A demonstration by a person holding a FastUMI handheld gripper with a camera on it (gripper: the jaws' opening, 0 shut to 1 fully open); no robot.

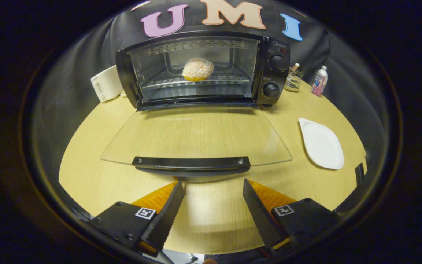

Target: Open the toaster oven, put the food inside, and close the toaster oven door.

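White box: we see it at the far left on the surface, just beside the toaster oven's left wall.
Toaster oven: we see it at the back of the surface, its chamber open toward us.
Food: we find a round, pale, crumb-coated piece lying on the wire rack inside the oven.
Door: we see the glass door folded fully down, lying flat out over the surface, its dark handle on the near edge.
Gripper: we see its fingers spread apart and holding nothing, their tips just short of the door handle and not touching it.
Knobs: we count two on the oven's right panel, one above the other.
Glass jar: we see it just right of the oven.
Bottle: we see it upright, right of the jar.
Plate: we see it white and bare, right of the open door.
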